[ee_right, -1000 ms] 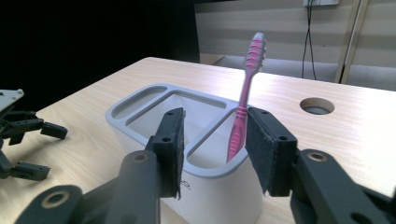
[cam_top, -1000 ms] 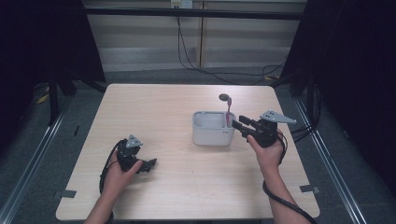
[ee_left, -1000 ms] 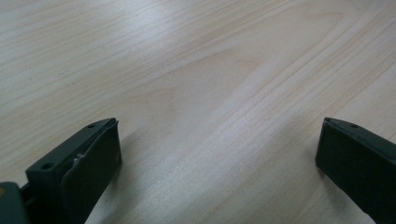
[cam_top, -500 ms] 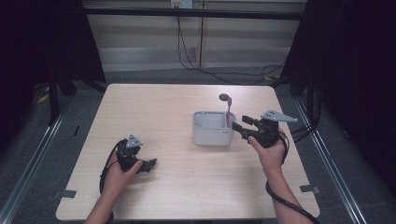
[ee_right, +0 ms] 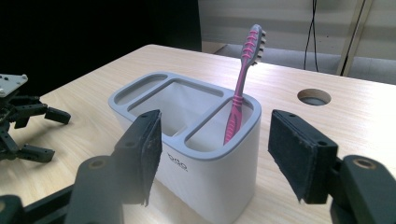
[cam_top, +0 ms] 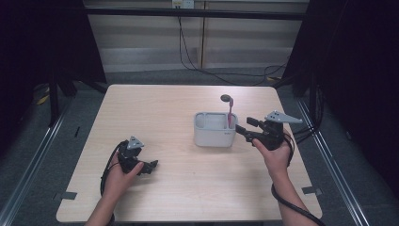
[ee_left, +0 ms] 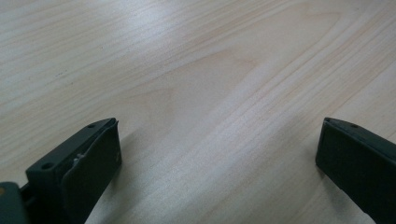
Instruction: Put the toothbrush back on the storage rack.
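table [ee_right: 355,121]: pale wood grain — smooth, with a soft sheen
holder [ee_right: 205,172]: grey plastic, matt, smooth
toothbrush [ee_right: 243,79]: pink plastic, ribbed, slightly glossy
right gripper [ee_right: 215,154]: black matt plastic — pads [ee_right: 294,154] rough and fuzzy

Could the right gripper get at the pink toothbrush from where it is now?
Probably yes: the right gripper stands open just before the holder, and the toothbrush rises from the nearest compartment, unobstructed.
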Available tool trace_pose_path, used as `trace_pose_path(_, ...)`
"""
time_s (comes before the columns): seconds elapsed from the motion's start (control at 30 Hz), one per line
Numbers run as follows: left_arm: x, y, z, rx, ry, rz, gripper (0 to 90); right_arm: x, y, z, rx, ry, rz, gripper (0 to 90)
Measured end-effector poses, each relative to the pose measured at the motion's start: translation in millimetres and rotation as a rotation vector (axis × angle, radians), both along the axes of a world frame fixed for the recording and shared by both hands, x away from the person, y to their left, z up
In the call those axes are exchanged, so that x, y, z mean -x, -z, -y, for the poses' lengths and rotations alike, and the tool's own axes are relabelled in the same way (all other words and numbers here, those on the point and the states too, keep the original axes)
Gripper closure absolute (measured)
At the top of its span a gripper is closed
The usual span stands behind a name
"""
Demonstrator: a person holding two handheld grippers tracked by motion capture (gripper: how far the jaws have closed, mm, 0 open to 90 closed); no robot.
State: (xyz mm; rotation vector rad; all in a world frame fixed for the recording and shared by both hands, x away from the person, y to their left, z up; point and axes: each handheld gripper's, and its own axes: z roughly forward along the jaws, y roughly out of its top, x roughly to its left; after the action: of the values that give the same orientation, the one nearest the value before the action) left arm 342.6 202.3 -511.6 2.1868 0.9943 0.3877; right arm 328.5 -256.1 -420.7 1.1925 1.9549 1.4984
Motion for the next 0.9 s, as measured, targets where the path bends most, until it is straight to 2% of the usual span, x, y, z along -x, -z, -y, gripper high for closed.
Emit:
trace_pose_path(0.4,0.0,0.0,0.1,0.001,0.0,0.0,0.0,6.1,3.3,9.4,0.023,-0.016,-0.024,29.7)
trace_pose_path(0.6,0.0,0.0,0.1,0.001,-0.001,0.0,0.0,10.2,11.6,15.1,0.034,-0.03,-0.057,26.8)
trace_pose_path(0.9,0.0,0.0,0.0,0.001,0.0,0.0,0.0,16.1,21.5,20.3,0.066,-0.036,-0.072,24.0)
